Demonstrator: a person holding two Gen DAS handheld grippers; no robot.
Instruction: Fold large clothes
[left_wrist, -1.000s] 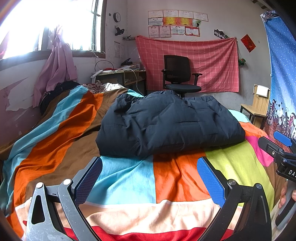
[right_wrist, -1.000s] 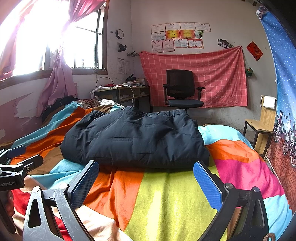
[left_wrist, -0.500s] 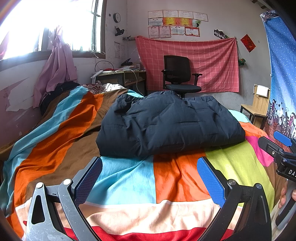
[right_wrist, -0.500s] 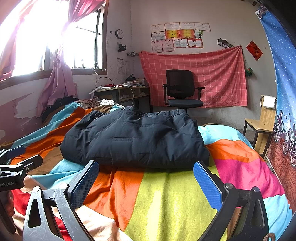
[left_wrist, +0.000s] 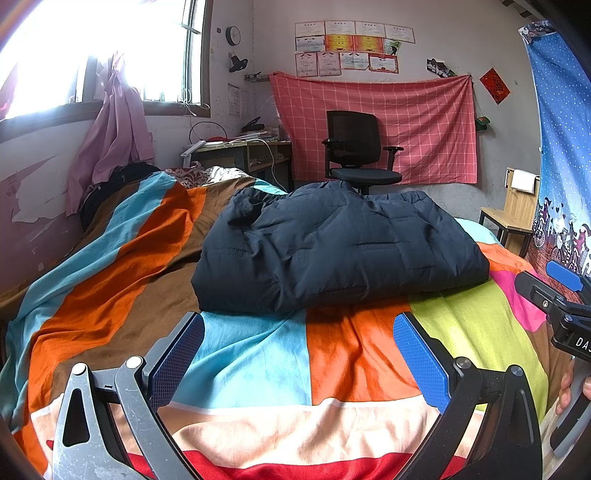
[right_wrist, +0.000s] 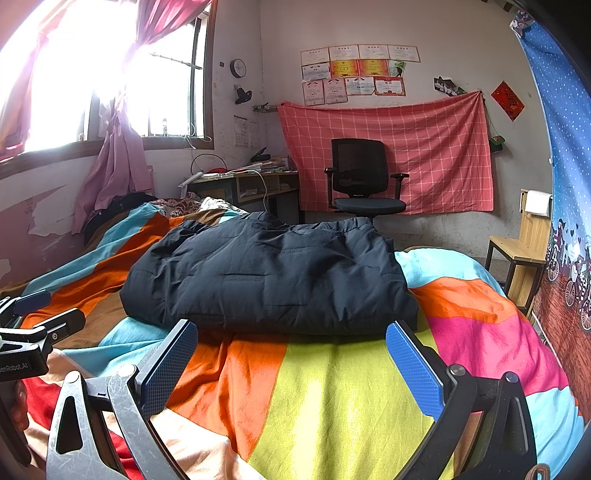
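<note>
A dark navy padded jacket (left_wrist: 332, 251) lies folded into a thick rectangle on the striped bedspread (left_wrist: 258, 362); it also shows in the right wrist view (right_wrist: 273, 280). My left gripper (left_wrist: 297, 354) is open and empty, held above the bedspread short of the jacket's near edge. My right gripper (right_wrist: 291, 362) is open and empty, also just short of the jacket. The right gripper shows at the right edge of the left wrist view (left_wrist: 554, 295), and the left gripper at the left edge of the right wrist view (right_wrist: 33, 325).
A black office chair (right_wrist: 362, 181) stands beyond the bed before a red checked cloth (right_wrist: 406, 155). A cluttered desk (right_wrist: 243, 184) is at the back left under the window. A wooden chair (right_wrist: 524, 251) and blue curtain (right_wrist: 565, 184) are at the right.
</note>
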